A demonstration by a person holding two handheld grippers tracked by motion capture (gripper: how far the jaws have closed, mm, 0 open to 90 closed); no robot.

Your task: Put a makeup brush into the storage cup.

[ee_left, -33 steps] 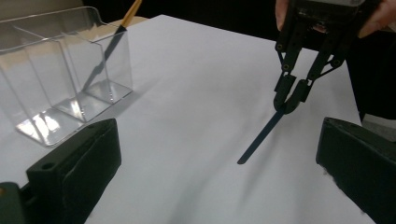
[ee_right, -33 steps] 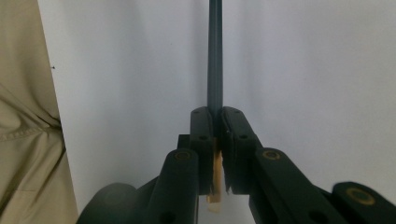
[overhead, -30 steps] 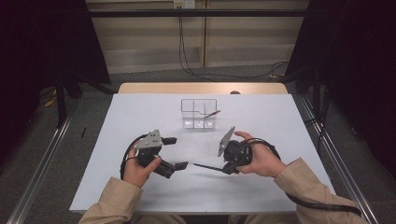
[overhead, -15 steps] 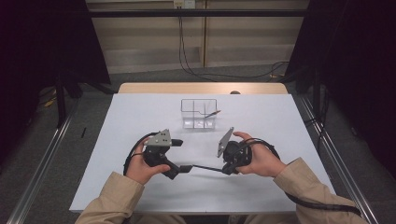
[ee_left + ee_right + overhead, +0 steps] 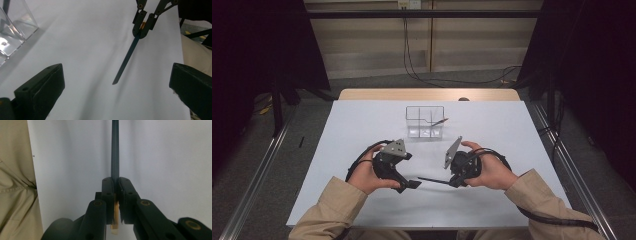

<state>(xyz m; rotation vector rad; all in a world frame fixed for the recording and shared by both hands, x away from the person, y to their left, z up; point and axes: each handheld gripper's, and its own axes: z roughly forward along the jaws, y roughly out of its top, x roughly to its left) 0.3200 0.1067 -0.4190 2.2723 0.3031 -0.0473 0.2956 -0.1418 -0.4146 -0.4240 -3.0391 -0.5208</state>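
Basically, with the right gripper pinching the dark thin stick level just above the counter, bring the spread left gripper squarely over the stick's free tip, then close gently near the clear divided box.

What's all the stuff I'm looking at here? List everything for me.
pencil: one, dark blue with a tan end, clamped at its tan end in the right gripper, tip free above the table
clear box: one, see-through, with compartments, far middle of the table; a thin reddish stick leans in it
table: one, white top
cables: several, black, on the floor beyond the table
left gripper: one, black, jaws open, facing the pencil tip
right gripper: one, black, shut on the pencil
sleeves: two, beige
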